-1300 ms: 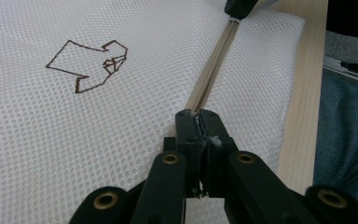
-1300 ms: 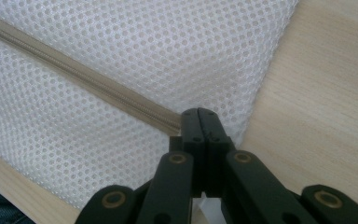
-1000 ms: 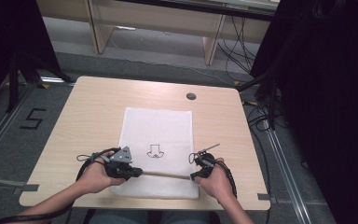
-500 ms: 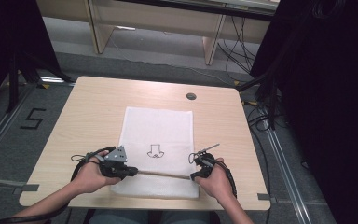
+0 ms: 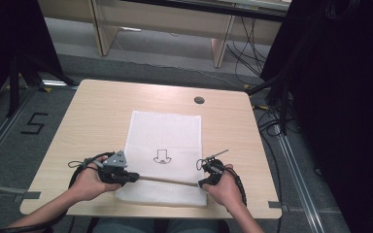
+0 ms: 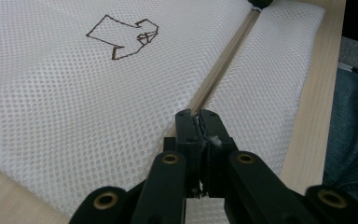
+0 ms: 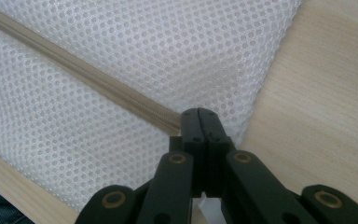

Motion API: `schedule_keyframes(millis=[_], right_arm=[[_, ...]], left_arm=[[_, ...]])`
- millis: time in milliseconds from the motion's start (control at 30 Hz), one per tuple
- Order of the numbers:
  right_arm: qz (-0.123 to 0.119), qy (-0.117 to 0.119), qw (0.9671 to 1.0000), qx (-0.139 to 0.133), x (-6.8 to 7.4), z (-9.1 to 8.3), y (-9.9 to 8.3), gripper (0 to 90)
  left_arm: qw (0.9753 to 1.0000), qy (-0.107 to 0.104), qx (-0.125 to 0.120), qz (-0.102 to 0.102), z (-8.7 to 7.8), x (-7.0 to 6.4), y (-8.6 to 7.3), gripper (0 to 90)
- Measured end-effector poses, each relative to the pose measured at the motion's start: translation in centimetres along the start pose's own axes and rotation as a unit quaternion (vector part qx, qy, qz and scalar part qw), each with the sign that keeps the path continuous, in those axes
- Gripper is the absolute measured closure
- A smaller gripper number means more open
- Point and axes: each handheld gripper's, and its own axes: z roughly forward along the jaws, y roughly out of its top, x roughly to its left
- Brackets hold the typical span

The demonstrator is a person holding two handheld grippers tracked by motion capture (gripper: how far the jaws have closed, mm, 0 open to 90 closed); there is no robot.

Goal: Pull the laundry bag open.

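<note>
Two tools, one in each of my hands, sit at the near edge of the worktop (image 5: 102,111). My left tool (image 6: 198,122) has its jaws pinched together on the near end of the tan zip (image 6: 223,63) of a white mesh bag (image 5: 167,141); my right tool (image 7: 199,122) is clamped shut at the zip's other end, right at the bag's side edge. The bag lies flat in the middle of the worktop, the zip running across its near part, with a small brown printed mark (image 5: 162,156) beyond it. I judge the mesh light, soft and floppy, likely to bunch or slide on the smooth wood, so the stiffer zip tape is the sound place to hold. Farther off, the worktop is bare pale wood with a round cable hole (image 5: 199,100). Beyond it are grey floor, a number marked on it (image 5: 34,124), cables and wooden furniture legs.
</note>
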Motion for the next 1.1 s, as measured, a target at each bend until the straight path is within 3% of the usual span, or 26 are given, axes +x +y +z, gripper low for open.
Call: schedule_keyframes(millis=[67, 233, 267, 367, 433, 467, 500, 533, 600, 767, 833, 900, 933, 967, 1000, 1033, 1067, 1100], right_arm=[[0.014, 0.002, 0.9999, 0.007, 0.2, -0.1, 0.0, 90.0], [0.013, 0.002, 0.9999, 0.006, 0.1, -0.1, 0.0, 90.0], [0.013, 0.001, 0.9999, 0.007, 0.2, -0.1, 0.0, 90.0], [0.002, -0.001, 1.0, 0.0, 0.0, 0.0, 0.0, 90.0], [0.012, 0.0, 0.9999, 0.006, 0.1, -0.1, 0.0, 90.0], [0.01, 0.0, 0.9999, 0.004, 0.1, 0.0, 0.0, 90.0], [0.004, -0.001, 1.0, 0.001, 0.0, 0.0, 0.0, 90.0], [0.003, -0.001, 1.0, 0.0, 0.0, 0.0, 0.0, 90.0], [0.015, 0.003, 0.9999, 0.005, 0.2, -0.1, 0.0, 90.0], [0.013, 0.002, 0.9999, 0.007, 0.2, -0.1, 0.0, 90.0], [0.001, 0.0, 1.0, 0.001, 0.0, 0.0, 0.0, 90.0], [0.005, -0.001, 1.0, 0.001, 0.1, 0.0, 0.0, 90.0], [0.002, -0.002, 1.0, -0.001, 0.0, 0.0, 0.0, 90.0], [0.0, 0.0, 1.0, 0.0, 0.0, 0.0, 0.0, 90.0], [0.0, 0.0, 1.0, 0.001, 0.0, 0.0, 0.0, 90.0], [0.011, 0.003, 0.9999, 0.007, 0.1, -0.1, 0.0, 90.0], [-0.003, 0.0, 1.0, -0.001, -0.1, 0.0, 0.0, 90.0], [0.006, 0.001, 1.0, 0.004, 0.1, 0.0, 0.0, 90.0]], left_arm=[[1.0, 0.003, 0.004, 0.001, -0.1, 0.1, -0.2, 87.3], [0.9999, 0.007, 0.001, -0.008, -0.4, 0.2, -0.5, 87.3], [0.9999, 0.004, 0.005, 0.009, -0.6, 0.6, -0.5, 87.3], [0.9999, 0.008, 0.003, -0.007, -0.7, 0.4, -0.6, 87.3], [0.9999, 0.011, 0.003, 0.005, -0.8, 0.6, -0.7, 87.4], [0.9999, 0.008, -0.003, -0.013, -0.9, 0.5, -0.8, 87.3], [1.0, 0.01, 0.0, 0.001, -1.0, 0.7, -0.8, 87.4], [0.9998, 0.011, -0.004, -0.015, -1.0, 0.5, -0.9, 87.3], [0.9998, 0.013, -0.002, -0.013, -1.3, 0.8, -1.0, 87.4], [0.9998, 0.015, -0.005, -0.006, -1.6, 1.0, -1.2, 87.3], [0.9998, 0.015, -0.007, -0.009, -1.7, 0.9, -1.2, 87.3], [0.9997, 0.015, -0.007, -0.019, -1.7, 0.9, -1.3, 87.3], [0.9997, 0.016, -0.009, -0.019, -1.8, 0.9, -1.4, 87.3], [0.9998, 0.019, -0.003, -0.005, -1.9, 1.1, -1.4, 87.3], [0.9996, 0.019, -0.007, -0.019, -2.0, 1.1, -1.6, 87.3], [0.9995, 0.021, -0.008, -0.023, -2.1, 1.1, -1.6, 87.3], [0.9995, 0.021, -0.011, -0.021, -2.3, 1.2, -1.7, 87.4], [0.9993, 0.02, -0.014, -0.029, -2.4, 1.2, -1.8, 87.4]])
